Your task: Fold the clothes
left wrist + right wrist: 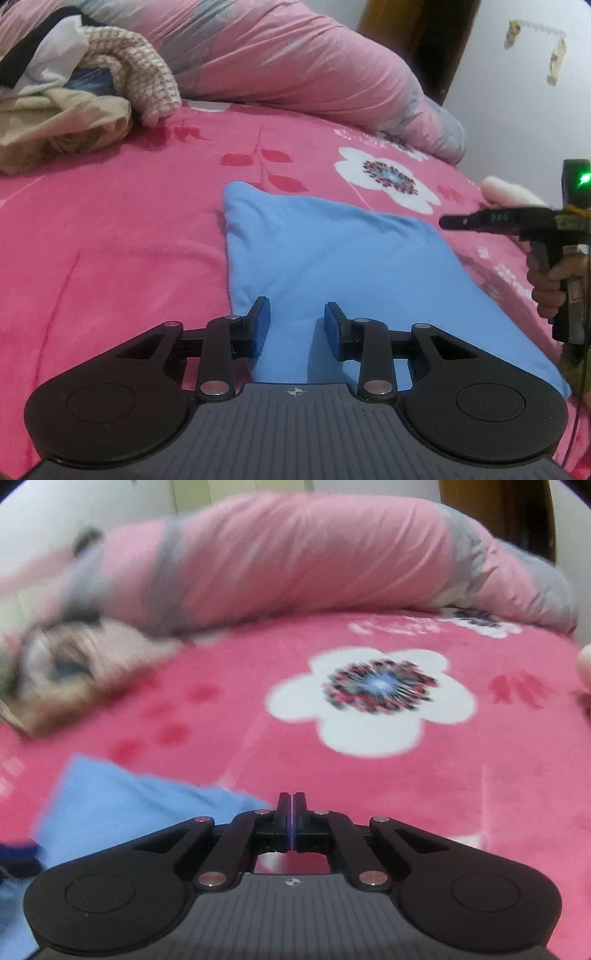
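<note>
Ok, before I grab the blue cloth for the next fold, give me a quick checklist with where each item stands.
1. Left hand-held gripper open, nothing between its pads: ok.
2. Left hand-held gripper lined up over the blue cloth: ok; whether the pads touch the fabric: cannot tell.
3. Right hand-held gripper open for a grasp: not ok, its jaws are shut and empty.
4. Right hand-held gripper over the cloth: not ok, it points past the cloth's edge at the pink bedspread.
5. Cloth lying flat: ok, only slight wrinkles.
6. Heap of clothes apart from the cloth: ok.
</note>
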{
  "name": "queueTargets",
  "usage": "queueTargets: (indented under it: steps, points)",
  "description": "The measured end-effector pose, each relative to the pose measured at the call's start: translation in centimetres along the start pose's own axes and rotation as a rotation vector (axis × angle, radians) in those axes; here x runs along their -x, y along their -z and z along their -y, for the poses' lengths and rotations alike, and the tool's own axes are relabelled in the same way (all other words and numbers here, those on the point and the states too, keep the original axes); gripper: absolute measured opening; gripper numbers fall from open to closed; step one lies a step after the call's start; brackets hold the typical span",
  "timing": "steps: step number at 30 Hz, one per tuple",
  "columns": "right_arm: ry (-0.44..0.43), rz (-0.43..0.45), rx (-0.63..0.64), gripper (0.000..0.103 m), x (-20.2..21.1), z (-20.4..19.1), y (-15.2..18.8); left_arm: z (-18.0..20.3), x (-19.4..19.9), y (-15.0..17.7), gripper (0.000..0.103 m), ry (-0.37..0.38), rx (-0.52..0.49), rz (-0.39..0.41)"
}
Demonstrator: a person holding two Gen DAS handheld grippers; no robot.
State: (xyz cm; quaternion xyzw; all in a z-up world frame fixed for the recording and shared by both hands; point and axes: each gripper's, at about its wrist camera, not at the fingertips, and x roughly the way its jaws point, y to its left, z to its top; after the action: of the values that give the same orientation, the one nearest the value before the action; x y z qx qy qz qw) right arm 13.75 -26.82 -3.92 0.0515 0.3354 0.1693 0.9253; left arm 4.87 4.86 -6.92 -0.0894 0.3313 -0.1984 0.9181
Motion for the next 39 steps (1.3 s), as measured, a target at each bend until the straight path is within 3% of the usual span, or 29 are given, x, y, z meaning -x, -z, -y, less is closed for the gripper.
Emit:
queueTargets:
  steps: [2,4,6,9,11,13,17,20,22,24,27,31,32,34,35,37,39]
  points:
    - [-0.079,-0.010,0.023,0.000,-0.4,-1.3,-0.1,-0.1,-0.2,0.0,0.033,0.004,0.011,0.009]
    - [-0.078,-0.056,0.068,0.000,-2.1,-2.1,0.4,-0.1,-0.1,0.3,0.033,0.004,0.010,0.015]
    - [-0.034,-0.065,0.029,0.000,-3.5,-0.6,0.7,-0.1,0.0,0.3,0.033,0.009,0.015,0.022]
    - [0.136,-0.050,-0.061,0.000,-3.3,1.5,-0.2,-0.6,0.0,0.3,0.033,0.025,0.033,0.029]
    - [0.102,-0.024,-0.070,0.000,-1.7,1.1,-1.0,-0.8,0.0,0.4,0.033,0.037,0.045,0.033]
    - [0.012,-0.019,-0.021,0.000,-0.5,-1.2,-1.7,-1.1,0.1,0.4,0.033,0.047,0.059,0.038]
    - [-0.177,-0.118,0.045,0.000,-1.9,-4.9,-1.8,-1.4,0.2,0.6,0.033,0.055,0.078,0.050]
    - [-0.087,-0.197,0.012,0.000,-5.7,-4.1,-1.5,-1.7,0.5,0.9,0.033,0.066,0.093,0.065]
    - [0.019,-0.183,-0.087,0.000,-6.6,-1.8,-2.0,-2.1,0.6,1.0,0.033,0.085,0.115,0.072]
    - [0.057,-0.173,-0.160,0.000,-5.6,-0.9,-2.6,-2.7,0.6,1.1,0.033,0.108,0.144,0.077]
    - [-0.081,-0.176,-0.114,0.000,-3.8,-4.2,-2.8,-3.4,0.6,1.2,0.033,0.139,0.185,0.083]
    - [-0.371,-0.267,0.022,0.000,-5.3,-11.0,-2.6,-3.6,0.7,1.3,0.033,0.148,0.197,0.091]
    - [-0.402,-0.294,0.048,0.000,-6.5,-12.3,-2.5,-3.6,0.7,1.3,0.033,0.148,0.196,0.093]
    - [-0.403,-0.337,0.084,0.000,-9.2,-14.1,-2.0,-3.6,0.8,1.3,0.033,0.149,0.195,0.096]
    - [-0.363,-0.343,0.079,0.000,-10.6,-14.0,-1.9,-3.6,0.8,1.4,0.033,0.150,0.196,0.098]
    - [-0.328,-0.316,-0.036,0.000,-12.6,-12.0,-2.8,-3.8,0.8,1.4,0.033,0.157,0.203,0.101]
    - [-0.266,-0.271,-0.110,0.000,-12.0,-10.7,-3.7,-4.1,0.8,1.5,0.033,0.167,0.214,0.103]
